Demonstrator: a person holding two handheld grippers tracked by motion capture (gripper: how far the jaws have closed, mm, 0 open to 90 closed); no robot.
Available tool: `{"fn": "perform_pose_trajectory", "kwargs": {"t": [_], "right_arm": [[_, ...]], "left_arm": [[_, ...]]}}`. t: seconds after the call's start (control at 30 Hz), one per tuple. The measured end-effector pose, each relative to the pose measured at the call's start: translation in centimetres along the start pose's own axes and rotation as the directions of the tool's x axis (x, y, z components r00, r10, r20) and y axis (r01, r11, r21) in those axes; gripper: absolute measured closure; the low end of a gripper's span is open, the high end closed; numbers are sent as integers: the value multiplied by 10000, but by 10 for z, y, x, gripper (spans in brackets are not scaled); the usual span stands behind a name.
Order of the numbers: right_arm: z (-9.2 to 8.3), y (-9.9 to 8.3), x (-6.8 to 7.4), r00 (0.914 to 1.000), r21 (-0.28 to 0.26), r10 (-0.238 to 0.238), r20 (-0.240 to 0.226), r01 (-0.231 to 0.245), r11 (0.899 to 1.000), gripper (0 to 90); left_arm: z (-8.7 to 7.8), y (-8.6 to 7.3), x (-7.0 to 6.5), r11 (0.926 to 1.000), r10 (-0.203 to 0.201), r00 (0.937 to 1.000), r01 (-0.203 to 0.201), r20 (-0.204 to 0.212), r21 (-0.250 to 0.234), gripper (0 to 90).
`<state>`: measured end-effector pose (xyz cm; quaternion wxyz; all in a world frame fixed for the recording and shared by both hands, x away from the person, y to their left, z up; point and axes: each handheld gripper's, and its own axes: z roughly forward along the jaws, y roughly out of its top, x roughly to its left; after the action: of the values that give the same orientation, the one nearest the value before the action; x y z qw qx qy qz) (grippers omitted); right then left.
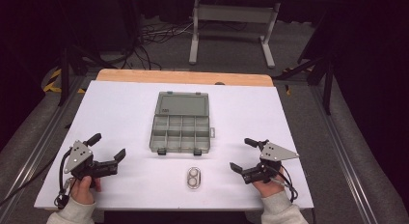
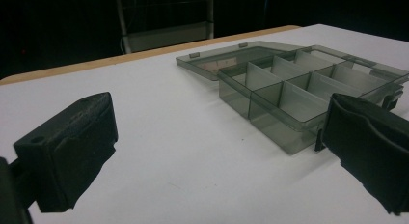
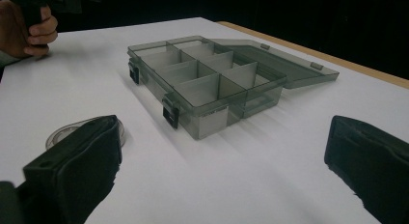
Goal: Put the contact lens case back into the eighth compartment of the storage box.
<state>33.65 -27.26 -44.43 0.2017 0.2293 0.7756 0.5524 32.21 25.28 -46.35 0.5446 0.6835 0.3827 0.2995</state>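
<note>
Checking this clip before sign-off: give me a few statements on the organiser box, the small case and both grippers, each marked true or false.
1. The organiser box has its lid open. True.
2. The small clear case lies inside a compartment. False: it lies on the table, in front of the box.
3. The left gripper holds the box. False: its jaws are open and hold nothing.
4. The right gripper is open and holds nothing. True.
5. The compartments in view look empty. True.

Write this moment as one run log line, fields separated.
left gripper: open, empty | right gripper: open, empty | organizer box: lid open | small clear case: untouched, on table
</note>
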Motion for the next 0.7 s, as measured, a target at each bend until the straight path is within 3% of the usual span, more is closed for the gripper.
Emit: {"fn": "perform_pose_trajectory", "kwargs": {"t": [0.7], "right_arm": [[3,1,2,9998,245,-157,-79,159,9996,12]], "left_arm": [[0,0,0,10000,41,10000,-41,-7,31,2]]}}
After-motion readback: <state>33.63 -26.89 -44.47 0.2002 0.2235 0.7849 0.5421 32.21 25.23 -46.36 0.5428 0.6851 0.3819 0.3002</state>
